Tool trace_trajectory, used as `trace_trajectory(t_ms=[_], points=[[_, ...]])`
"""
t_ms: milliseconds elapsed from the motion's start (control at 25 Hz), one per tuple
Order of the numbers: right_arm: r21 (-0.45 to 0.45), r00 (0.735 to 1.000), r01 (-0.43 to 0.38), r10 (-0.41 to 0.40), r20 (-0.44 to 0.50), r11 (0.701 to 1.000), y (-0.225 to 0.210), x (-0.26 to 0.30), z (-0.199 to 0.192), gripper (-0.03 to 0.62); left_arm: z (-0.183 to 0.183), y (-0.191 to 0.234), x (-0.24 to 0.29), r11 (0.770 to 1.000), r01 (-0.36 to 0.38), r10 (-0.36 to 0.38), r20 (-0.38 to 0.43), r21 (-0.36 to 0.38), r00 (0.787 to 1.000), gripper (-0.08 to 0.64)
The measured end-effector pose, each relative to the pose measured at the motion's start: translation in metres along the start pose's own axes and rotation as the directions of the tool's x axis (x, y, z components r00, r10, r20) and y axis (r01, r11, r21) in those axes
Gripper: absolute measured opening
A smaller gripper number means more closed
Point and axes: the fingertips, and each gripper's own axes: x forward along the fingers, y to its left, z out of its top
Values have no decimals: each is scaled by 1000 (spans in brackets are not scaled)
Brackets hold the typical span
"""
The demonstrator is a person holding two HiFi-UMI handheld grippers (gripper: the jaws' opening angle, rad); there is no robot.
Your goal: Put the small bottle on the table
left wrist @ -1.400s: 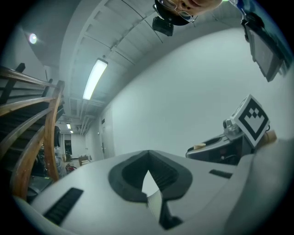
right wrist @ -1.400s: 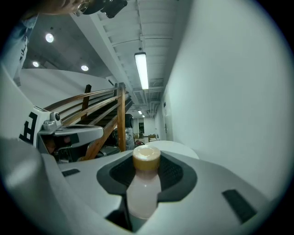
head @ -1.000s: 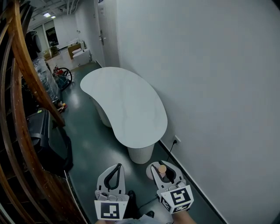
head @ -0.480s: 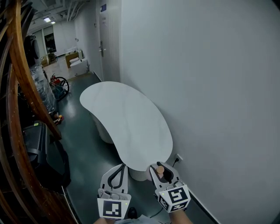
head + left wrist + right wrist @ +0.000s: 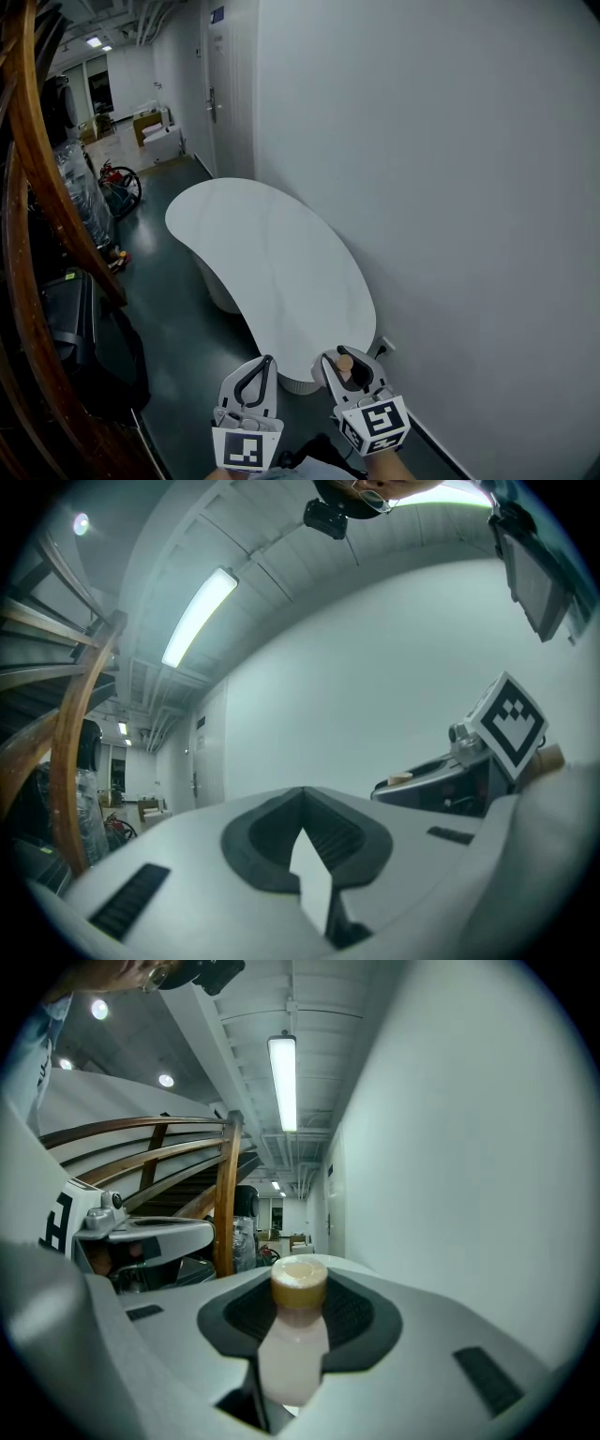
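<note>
A small pale bottle (image 5: 292,1335) with a tan cap (image 5: 345,361) stands upright between the jaws of my right gripper (image 5: 346,357), which is shut on it. That gripper hangs in the air at the near end of the white kidney-shaped table (image 5: 272,253), just over its edge. To its left my left gripper (image 5: 266,362) is shut with nothing in it; in the left gripper view its tips (image 5: 302,795) meet. The right gripper (image 5: 441,778) also shows in that view, at the right.
A white wall (image 5: 450,187) runs along the table's right side, with a socket (image 5: 387,346) low down. At the left are a curved wooden stair rail (image 5: 37,187) and a black object (image 5: 66,319). The dark floor corridor (image 5: 173,309) leads to a bicycle and boxes (image 5: 120,183).
The view has moved forward along the corridor. The table's near end now lies right in front of both grippers. The bottle stays in the right gripper; the left stays shut.
</note>
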Motion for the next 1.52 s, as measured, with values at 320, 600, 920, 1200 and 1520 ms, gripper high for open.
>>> trace_trajectory(t_ms=[320,600,920,1200,1520], points=[[31,1000,-12,13,-23,999,-9,25,-11,117,-17,8,23,1000,23,-22,-35,13,999,0],[48,999,-18,20,-33,999,-34,57,-15,117,-48,14,59,993,-6,-8,-120,-118,993,0],[66,999,-47,48,-17,997,-73,113,-4,117,-58,37,118,983,-66,37,-167,-172,985,0],[57,996,-87,87,-8,995,-100,150,7,117,-63,51,153,981,-117,91,-172,-152,981,0],[34,991,-132,133,-18,991,-109,173,9,117,-66,60,163,988,-138,123,-180,-74,976,0]])
